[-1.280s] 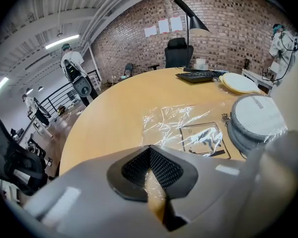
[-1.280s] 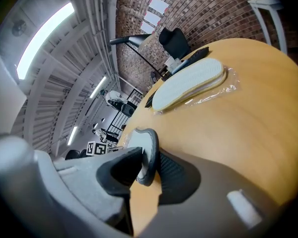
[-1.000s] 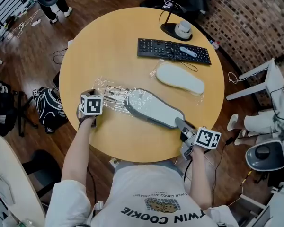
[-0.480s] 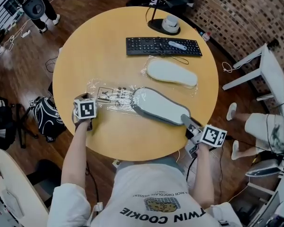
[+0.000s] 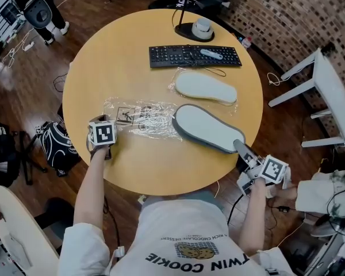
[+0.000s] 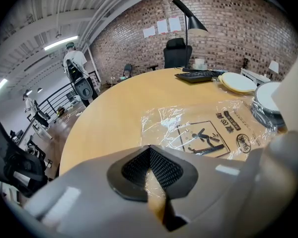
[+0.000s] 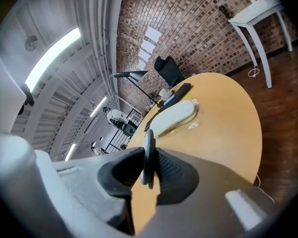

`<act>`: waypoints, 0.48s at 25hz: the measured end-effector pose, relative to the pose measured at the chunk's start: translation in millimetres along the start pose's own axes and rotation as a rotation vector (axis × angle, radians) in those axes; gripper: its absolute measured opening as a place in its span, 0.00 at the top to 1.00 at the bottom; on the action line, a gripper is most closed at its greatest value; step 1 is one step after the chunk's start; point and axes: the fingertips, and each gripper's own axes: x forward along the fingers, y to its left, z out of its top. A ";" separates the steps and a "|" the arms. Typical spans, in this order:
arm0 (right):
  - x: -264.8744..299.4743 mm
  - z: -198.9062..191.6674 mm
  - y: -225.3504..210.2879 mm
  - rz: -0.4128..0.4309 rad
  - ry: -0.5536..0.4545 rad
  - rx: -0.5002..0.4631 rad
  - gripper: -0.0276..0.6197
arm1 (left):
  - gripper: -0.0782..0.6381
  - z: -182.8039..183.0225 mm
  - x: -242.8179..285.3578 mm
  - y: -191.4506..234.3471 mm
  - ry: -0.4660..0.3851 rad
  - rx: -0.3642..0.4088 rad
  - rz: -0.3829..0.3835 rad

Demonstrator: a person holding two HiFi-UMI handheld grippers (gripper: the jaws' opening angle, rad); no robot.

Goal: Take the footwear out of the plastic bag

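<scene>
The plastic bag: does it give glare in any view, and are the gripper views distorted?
Head view: even light, small white glints on the crinkled plastic bag, hardly any distortion. Left gripper view: strong fisheye with black corners; glare streaks on the bag. Right gripper view: same fisheye; the ceiling light is blown out, and the near edge of the slipper looks soft.

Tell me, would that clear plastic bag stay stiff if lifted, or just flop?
Probably floppy: the bag lies flat and wrinkled on the table. Likely very light, since it is thin and see-through. Possibly slippery, though the left claw has its edge pinched.
</scene>
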 end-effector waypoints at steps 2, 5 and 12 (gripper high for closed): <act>-8.6 5.9 1.1 -0.002 -0.012 0.006 0.85 | 0.88 1.5 -0.6 -2.0 0.001 0.001 -0.002; -17.3 14.2 6.6 0.005 -0.027 0.004 0.85 | 0.88 3.1 0.5 -2.4 0.003 0.001 -0.004; -26.3 31.0 31.9 0.067 -0.062 -0.025 0.85 | 0.88 2.6 0.2 -1.6 -0.002 -0.004 -0.007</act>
